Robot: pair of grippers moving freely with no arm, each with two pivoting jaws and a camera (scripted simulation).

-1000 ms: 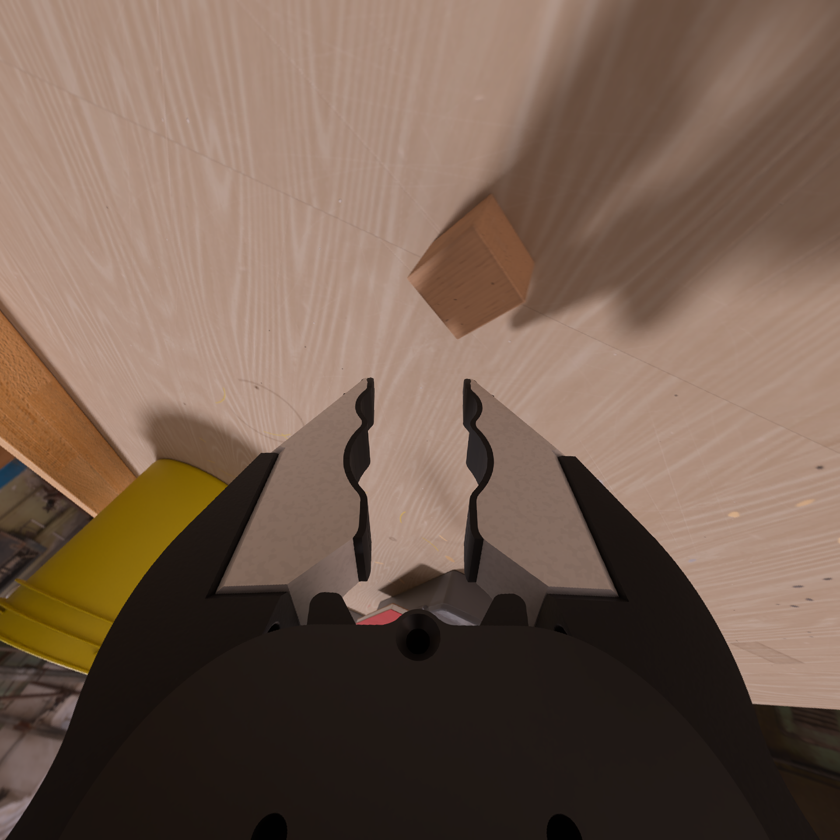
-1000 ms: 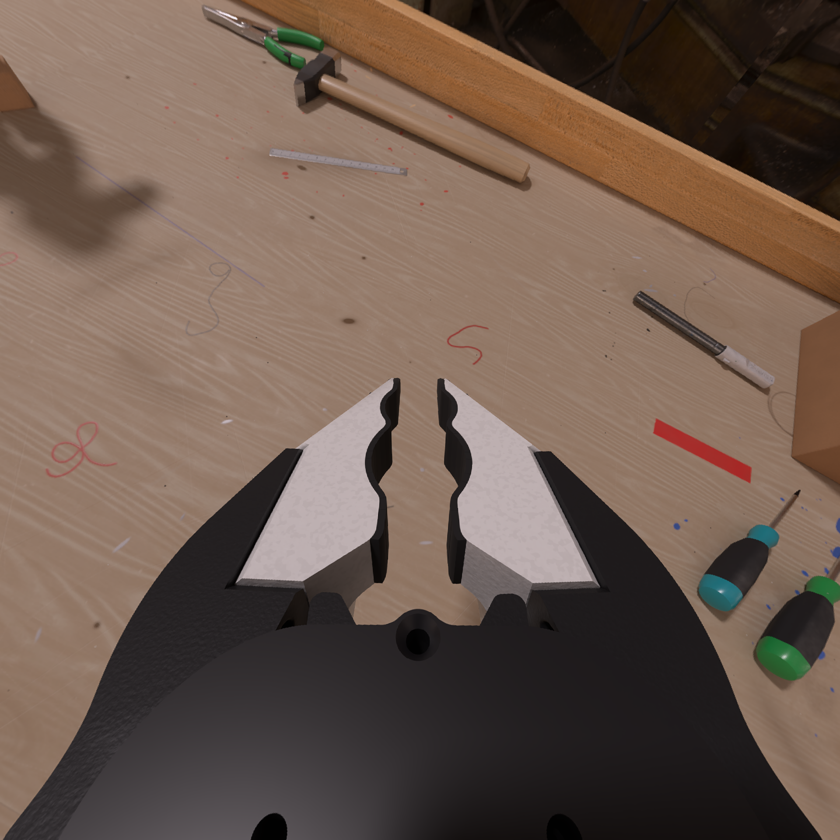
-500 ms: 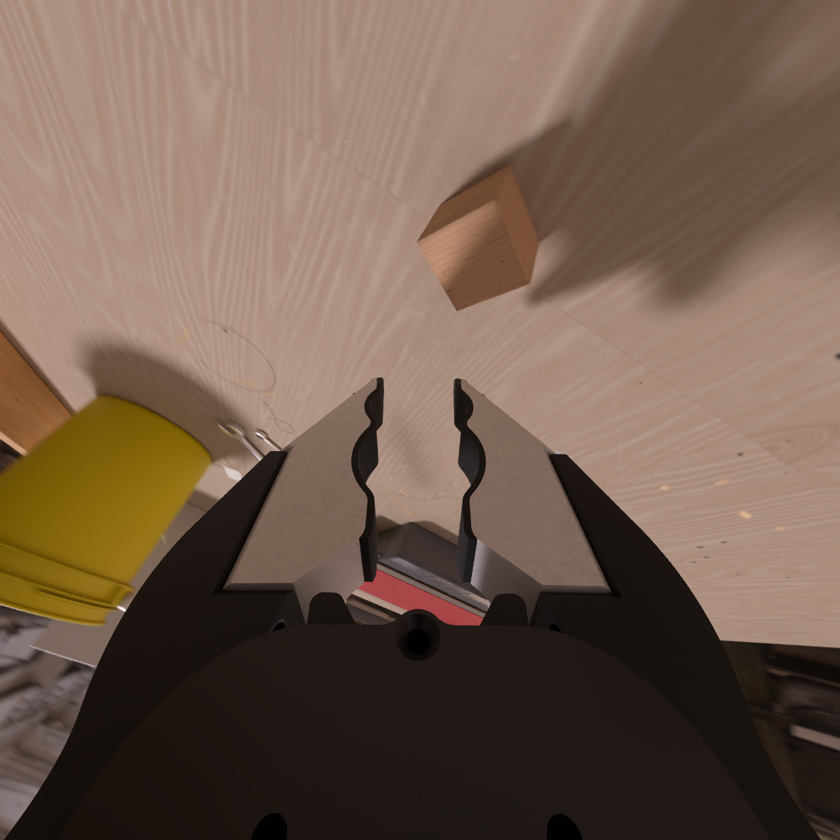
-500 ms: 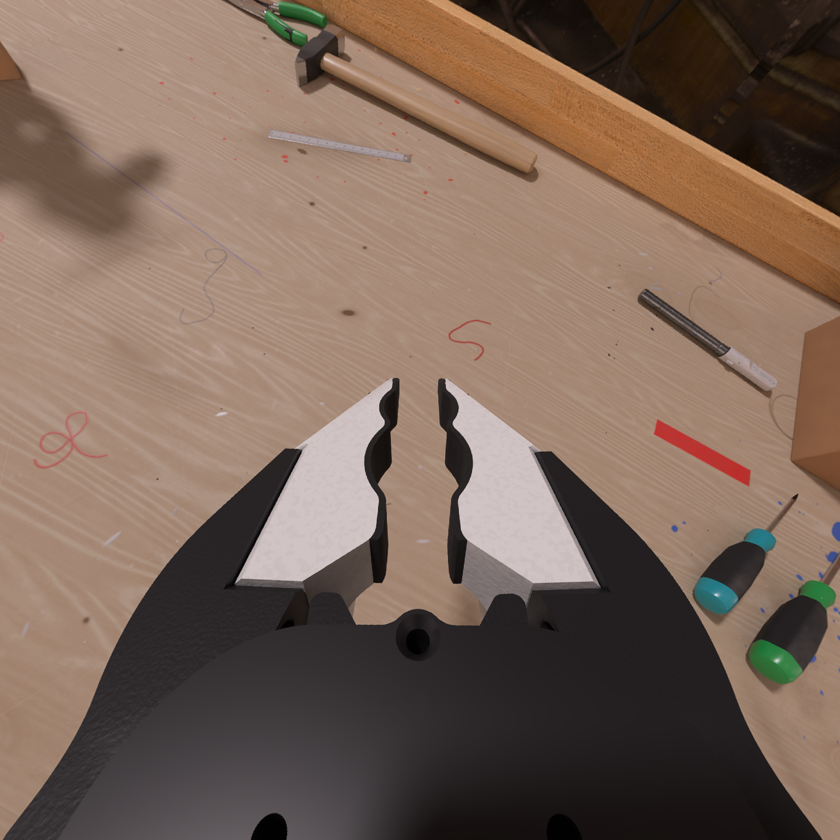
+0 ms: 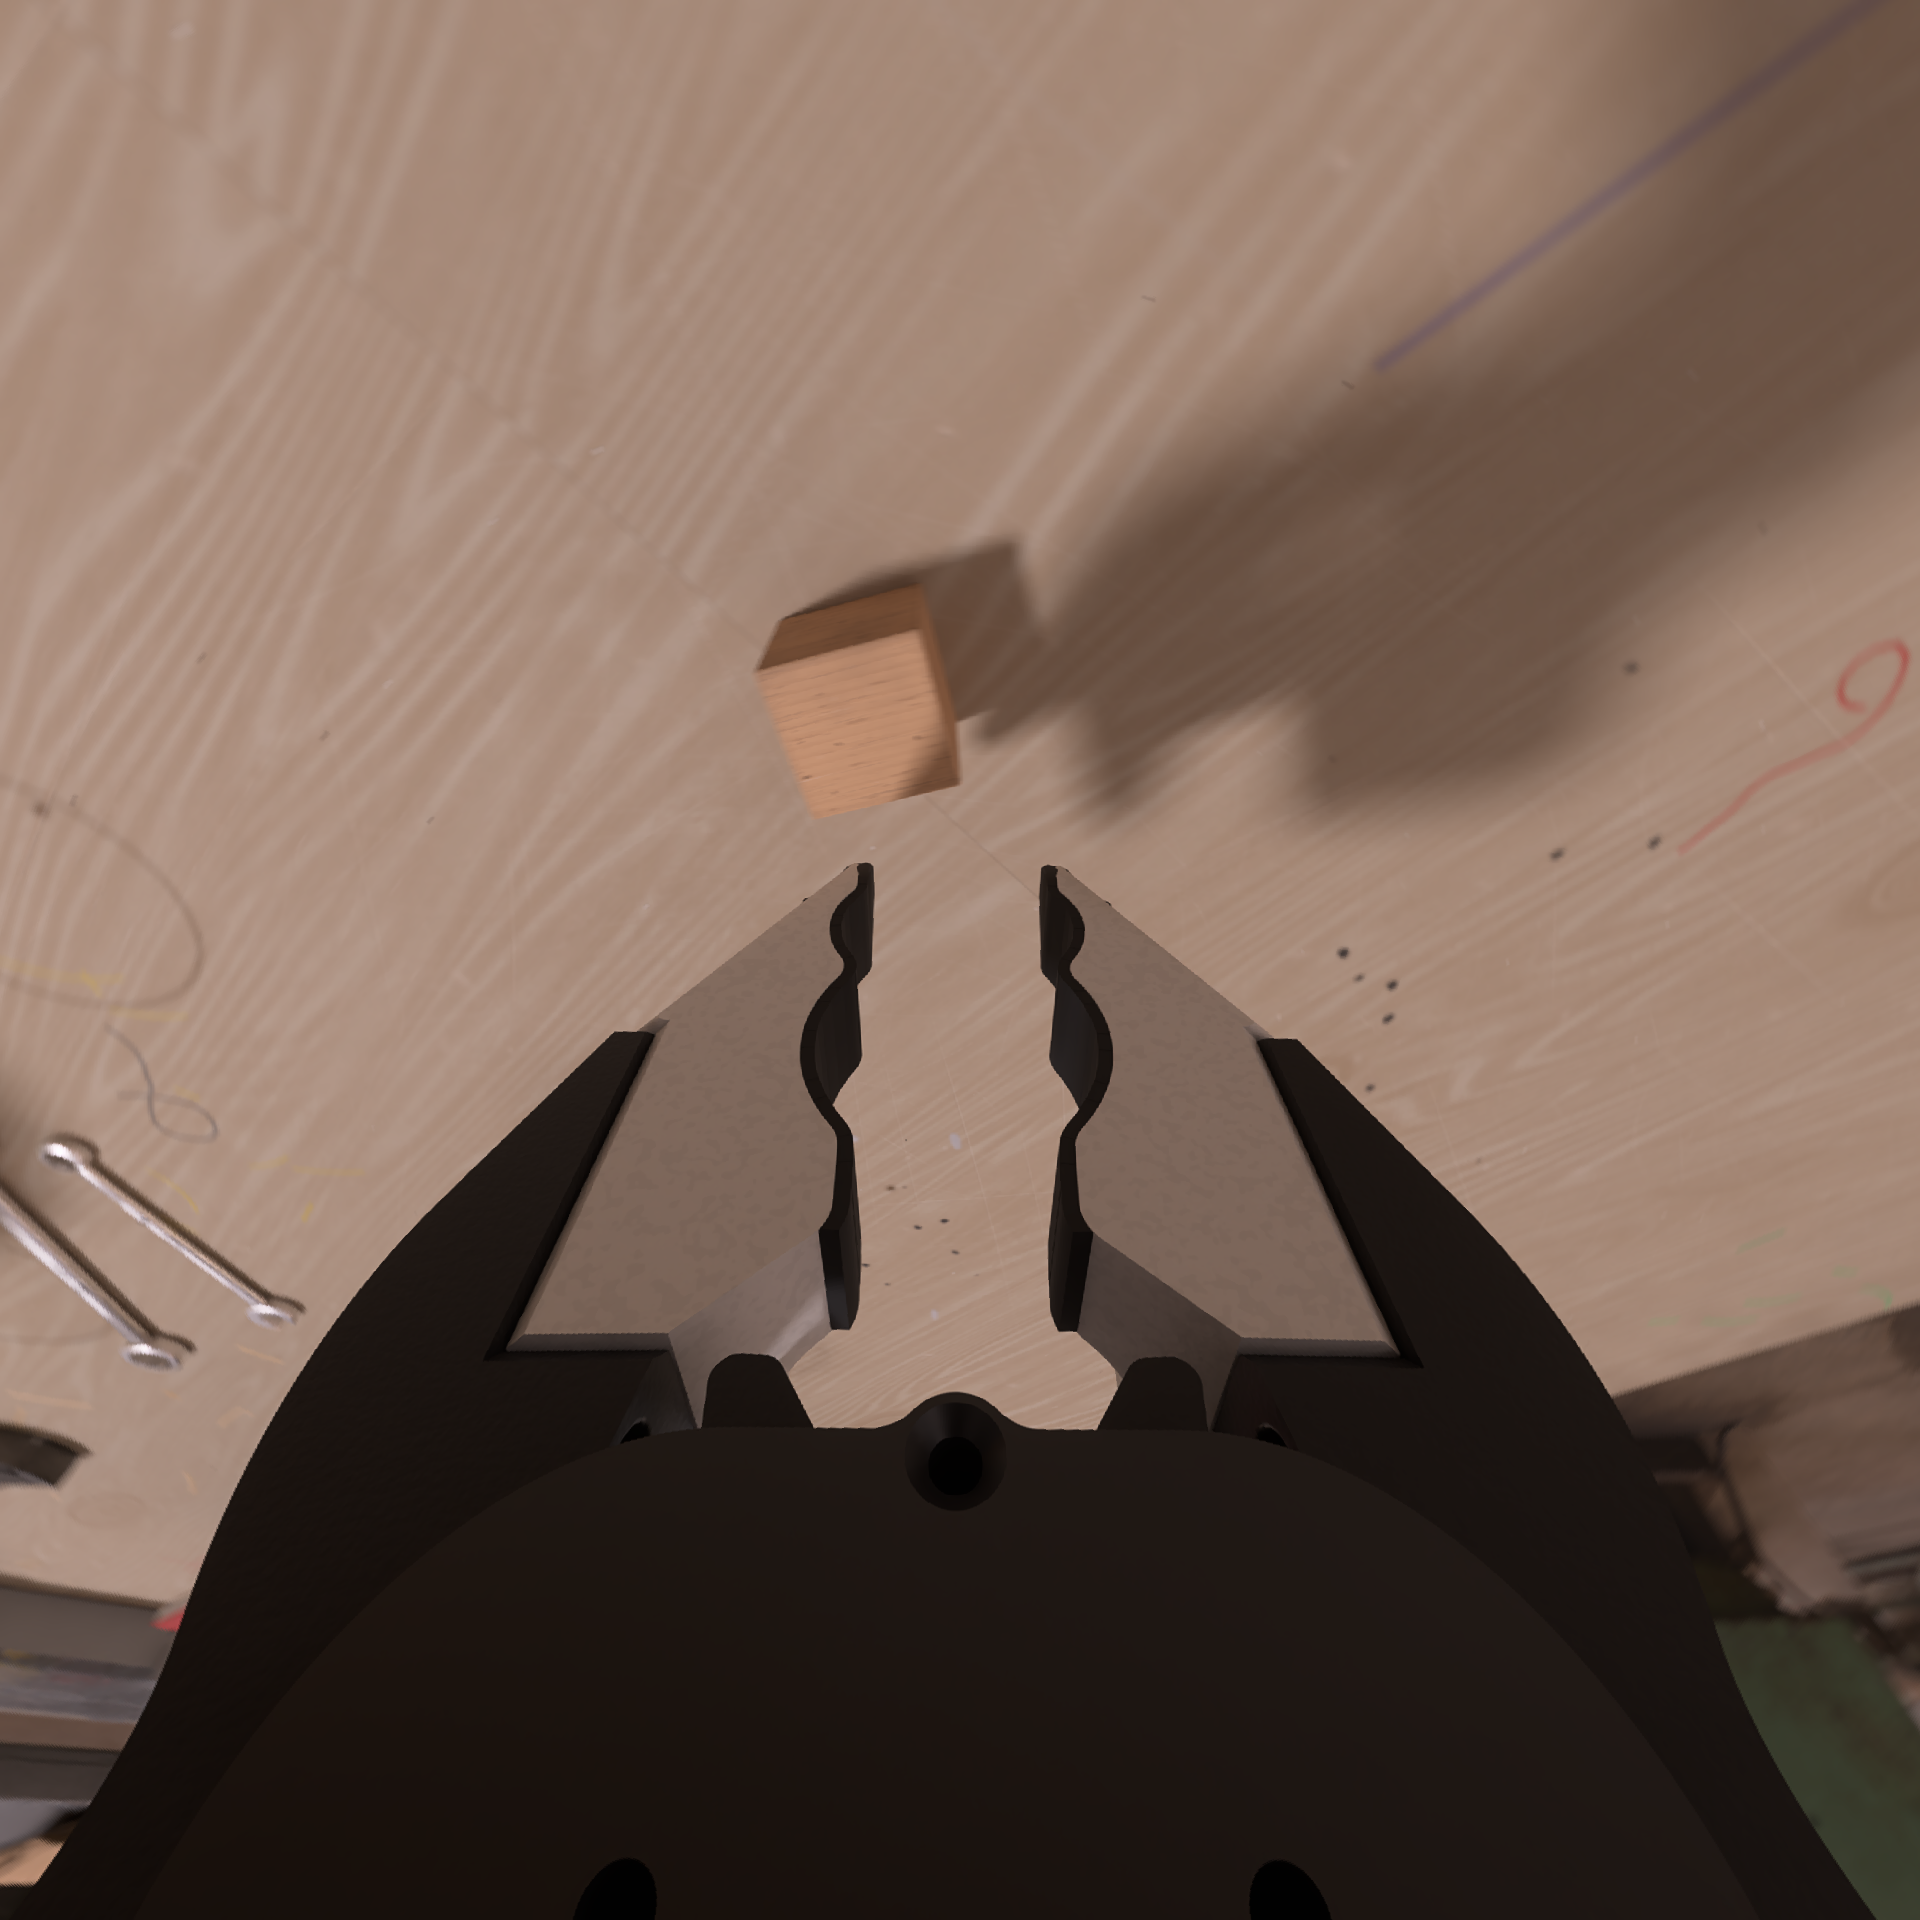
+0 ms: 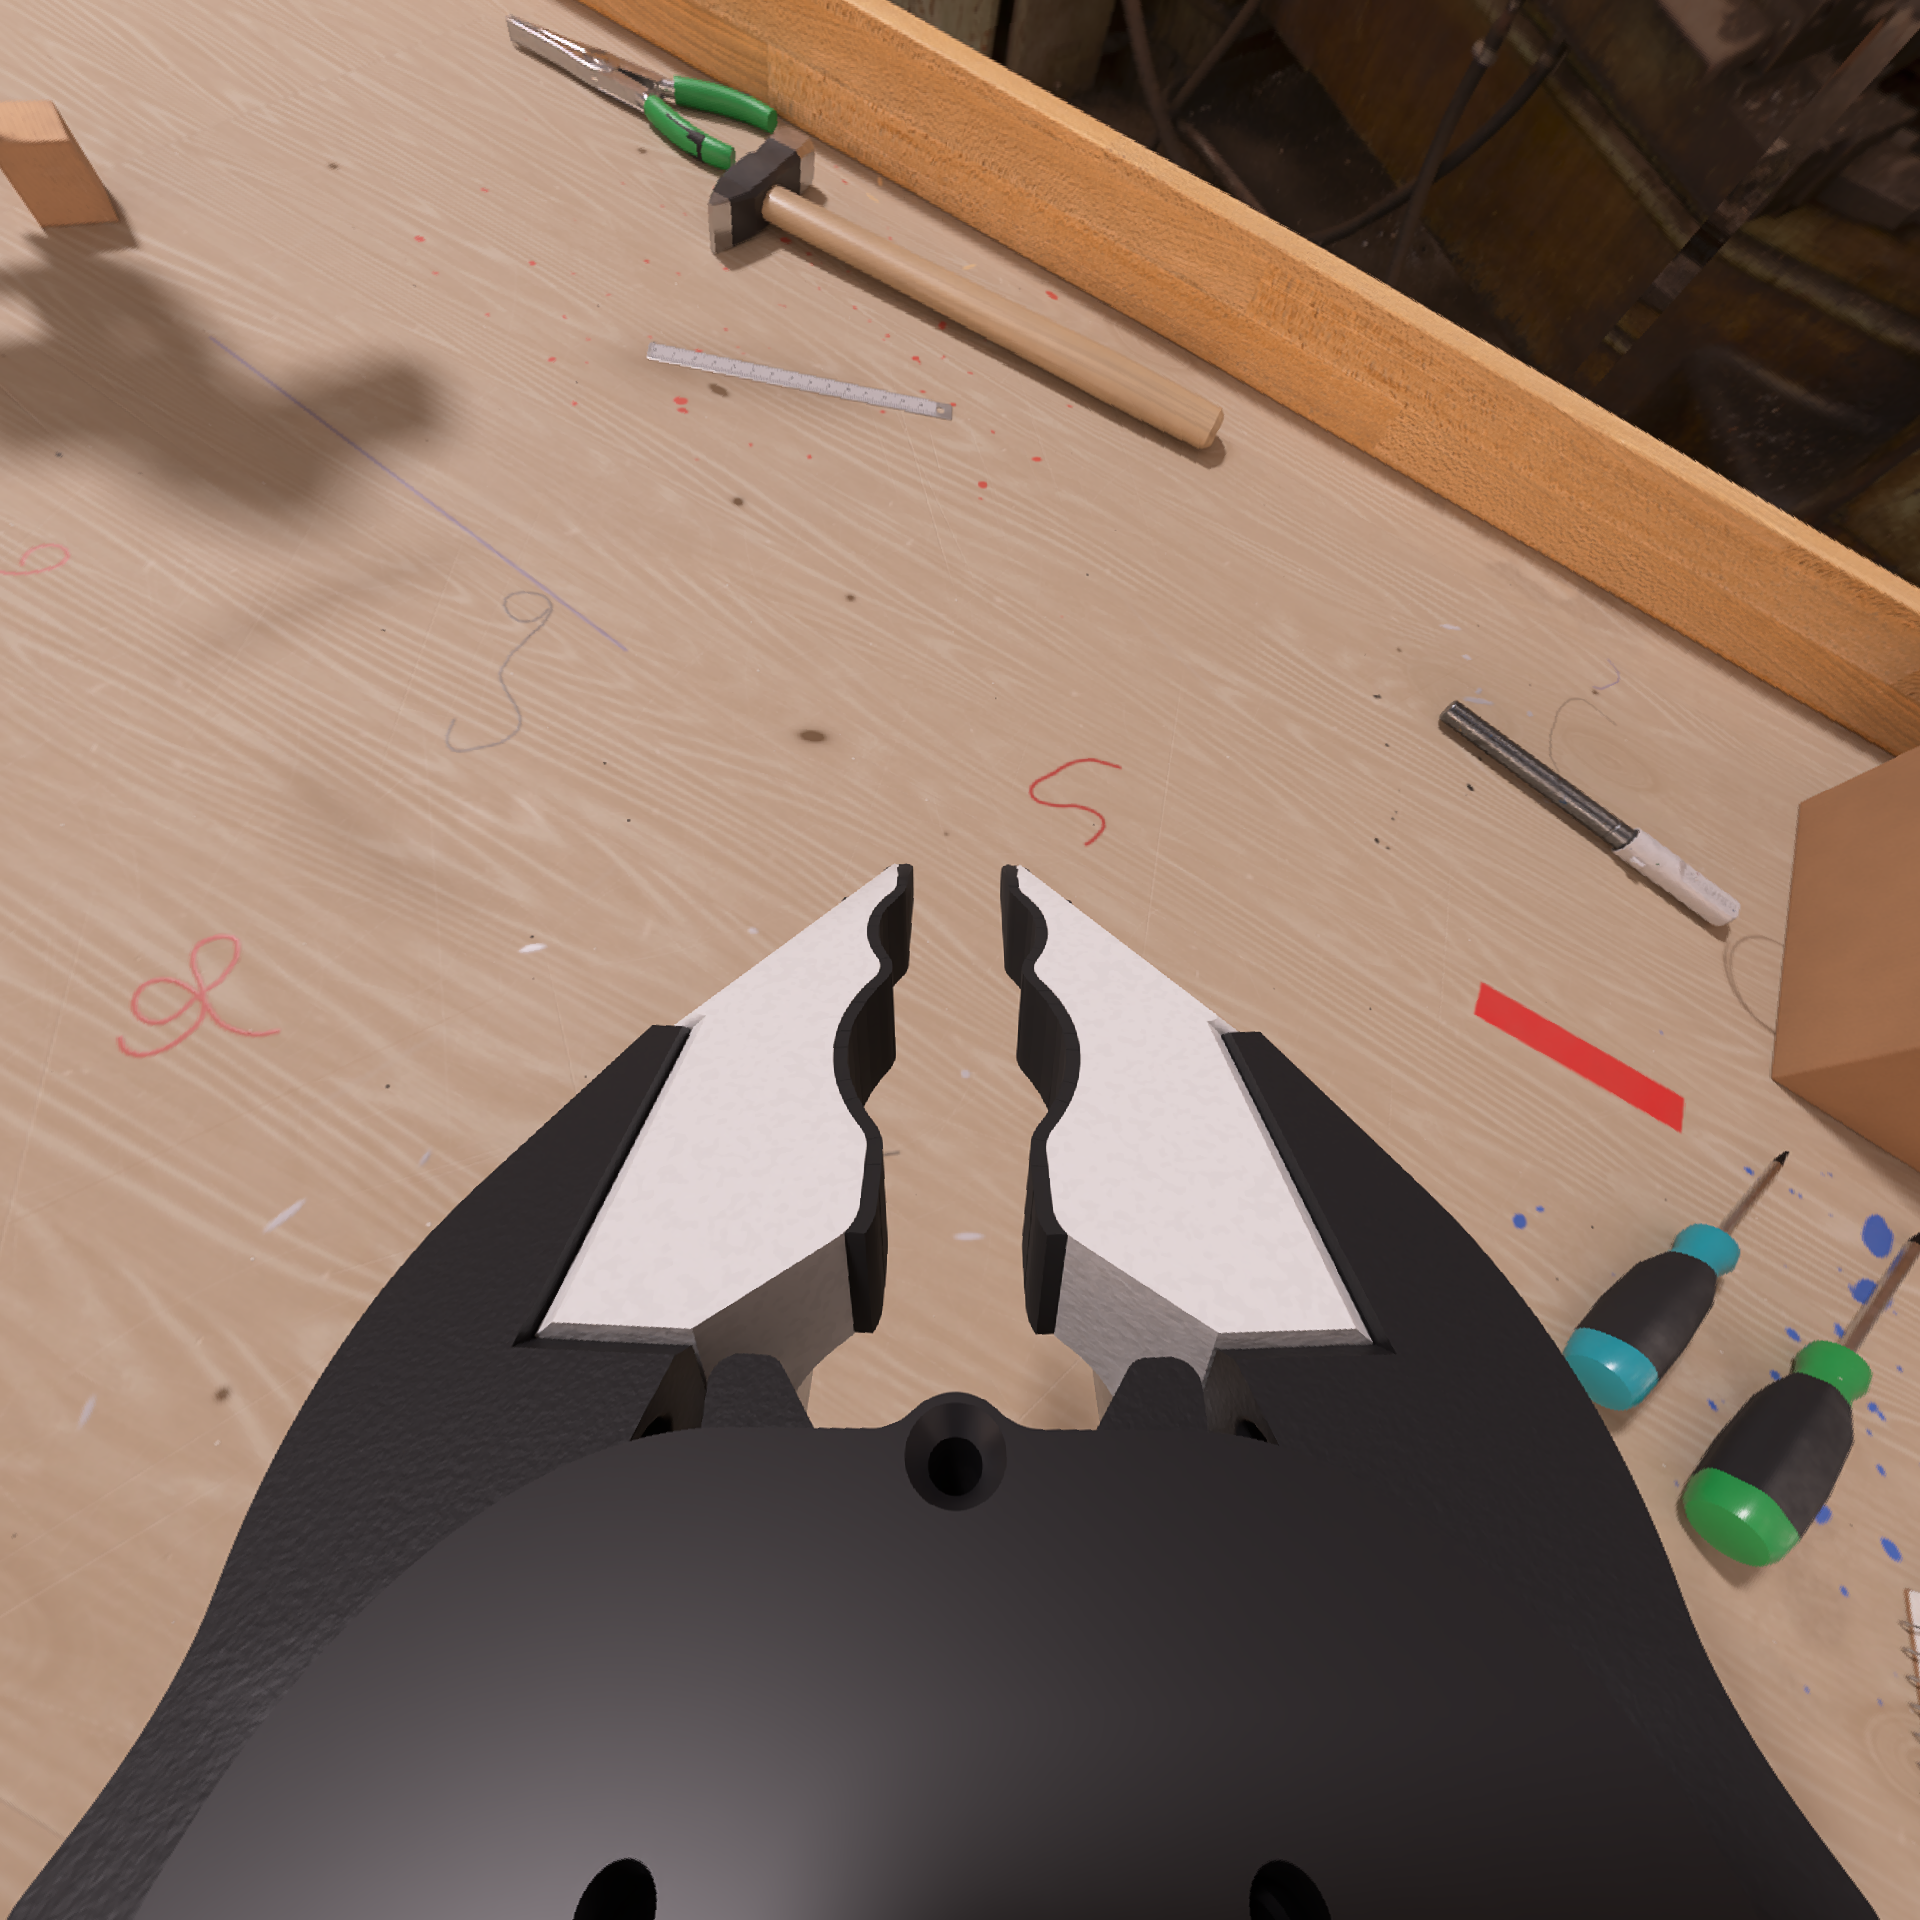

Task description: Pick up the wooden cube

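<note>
The wooden cube (image 5: 860, 707) sits on the pale plywood workbench (image 5: 520, 416), just ahead of my left gripper (image 5: 956, 878) and slightly left of its centre line. The left gripper is open and empty, with its fingertips short of the cube. The cube also shows at the far upper left of the right wrist view (image 6: 52, 161). My right gripper (image 6: 956, 878) hovers over the bench, far from the cube, with a narrow gap between its jaws and nothing in them.
Two spanners (image 5: 156, 1247) lie left of my left gripper. In the right wrist view there are pliers (image 6: 675, 99), a hammer (image 6: 935, 281), a steel ruler (image 6: 800, 381), a marker (image 6: 1590, 816), two screwdrivers (image 6: 1714, 1382), a brown box (image 6: 1860, 956) and a raised wooden edge rail (image 6: 1351, 343).
The left wrist view has swung: the yellow cup has left the frame, spanners have come in at the left, and the cube now sits closer to the left fingertips. The right gripper barely moved.
</note>
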